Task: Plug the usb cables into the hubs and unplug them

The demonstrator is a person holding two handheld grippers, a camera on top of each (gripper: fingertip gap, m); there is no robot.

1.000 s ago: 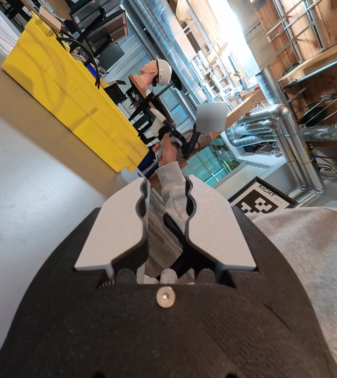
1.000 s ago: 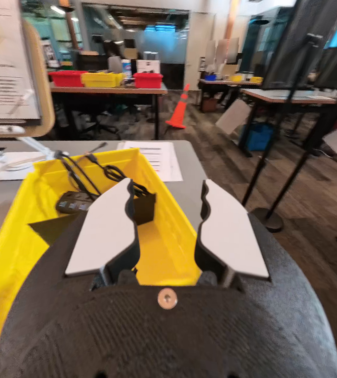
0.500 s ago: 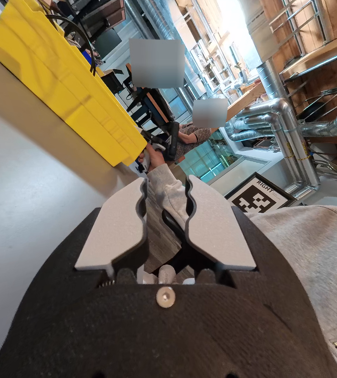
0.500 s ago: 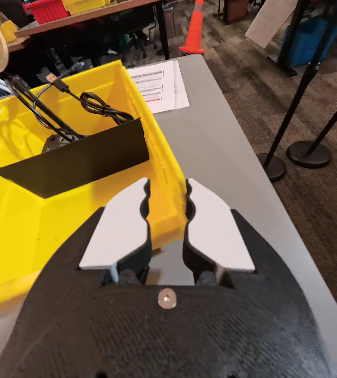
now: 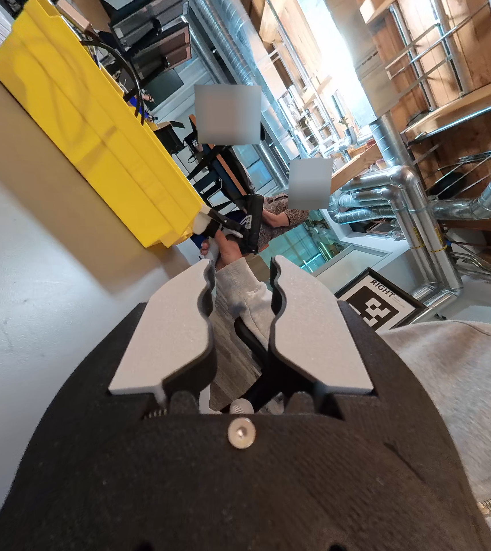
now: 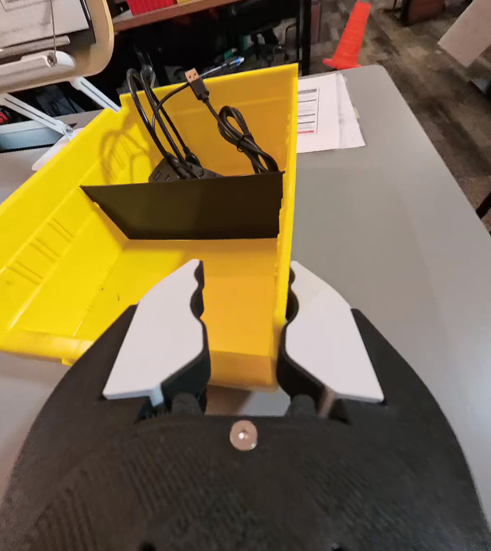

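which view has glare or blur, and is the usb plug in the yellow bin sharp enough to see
Left wrist view: blown-out glare from the bright window strip. Right wrist view: even light, soft motion blur at the yellow plastic bin near edge; the black cable's metal USB plug is readable, slightly soft.

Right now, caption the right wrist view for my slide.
Open right tongs straddle yellow bin wall; hub and cables behind the black divider.

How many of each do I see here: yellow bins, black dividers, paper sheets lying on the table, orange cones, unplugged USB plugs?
Yellow bin: 1
Black divider: 1
Paper sheet: 1
Orange cone: 1
Unplugged USB plug: 1
Total: 5
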